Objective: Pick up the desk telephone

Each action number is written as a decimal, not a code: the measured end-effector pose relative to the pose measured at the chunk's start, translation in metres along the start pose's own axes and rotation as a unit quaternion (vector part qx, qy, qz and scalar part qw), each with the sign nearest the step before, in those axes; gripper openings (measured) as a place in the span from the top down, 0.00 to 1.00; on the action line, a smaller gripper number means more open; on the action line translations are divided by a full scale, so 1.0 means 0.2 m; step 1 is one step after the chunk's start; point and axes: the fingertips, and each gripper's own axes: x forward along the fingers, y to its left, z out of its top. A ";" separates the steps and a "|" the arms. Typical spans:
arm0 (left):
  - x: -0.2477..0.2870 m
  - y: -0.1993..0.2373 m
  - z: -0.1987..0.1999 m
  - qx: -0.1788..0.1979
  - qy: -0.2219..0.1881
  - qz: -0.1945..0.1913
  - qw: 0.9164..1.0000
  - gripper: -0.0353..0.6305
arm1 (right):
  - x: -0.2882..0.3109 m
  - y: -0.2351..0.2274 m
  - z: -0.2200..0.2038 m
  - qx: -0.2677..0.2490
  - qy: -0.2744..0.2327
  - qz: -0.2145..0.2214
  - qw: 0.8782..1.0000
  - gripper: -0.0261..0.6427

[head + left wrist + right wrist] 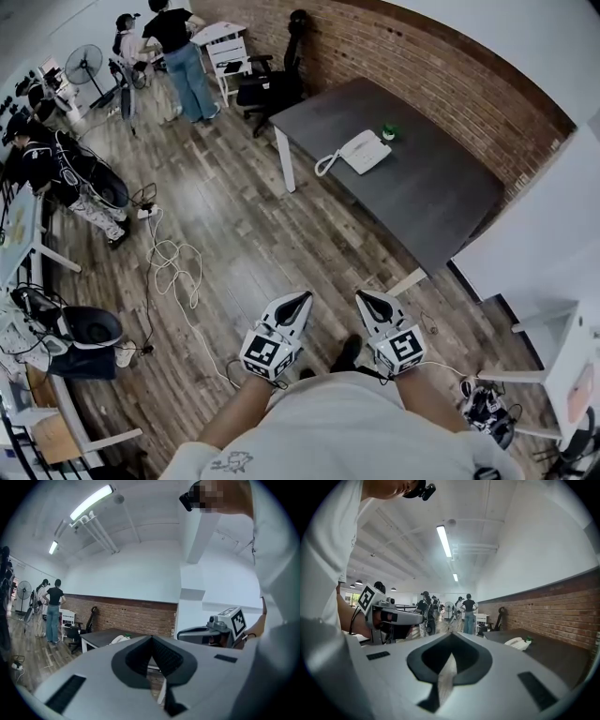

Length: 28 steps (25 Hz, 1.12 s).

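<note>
While I stand well back from the desk (427, 192), stage: approach not begun, I reckon.
L gripper (302, 297): jaws closed tight, nothing in them; held level at waist, pointing fwd. Carry pose, not a reach.
R gripper (362, 294): same, closed on nothing, just beside L.
telephone (364, 151): white, lying flat on the desk toward its far end; coiled cord (324, 165) loops off its left side toward the desk edge.
green item (387, 133): small, near the telephone. Mind it on the grasp.
route: bare wood floor (281, 234) btwn me & desk; cables (173, 267) lie off to the left, not in path.
others: office chair (267, 86) past the desk's far end; ppl (183, 52) & fan (84, 64) well apart.
</note>
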 end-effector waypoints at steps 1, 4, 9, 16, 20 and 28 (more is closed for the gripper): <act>0.03 0.01 0.00 -0.001 0.001 0.000 1.000 0.93 | 0.01 -0.03 0.00 -0.003 0.003 0.002 1.000 0.95; 0.14 0.03 0.00 -0.003 0.004 -0.004 1.000 0.93 | 0.06 -0.11 -0.01 -0.013 0.016 0.007 1.000 0.95; 0.35 0.08 0.02 0.001 0.003 -0.009 1.000 0.83 | 0.13 -0.29 0.00 -0.013 0.007 0.018 1.000 0.90; 0.67 0.13 0.09 0.008 0.003 0.017 1.000 0.49 | 0.16 -0.61 -0.03 -0.001 0.012 0.033 0.999 0.63; 0.84 0.13 0.11 0.006 0.005 0.019 1.000 0.45 | 0.19 -0.75 -0.08 0.000 0.026 0.058 0.998 0.58; 1.11 0.10 0.15 -0.009 0.002 0.017 1.000 0.42 | 0.22 -1.00 -0.08 0.005 0.015 0.075 0.997 0.58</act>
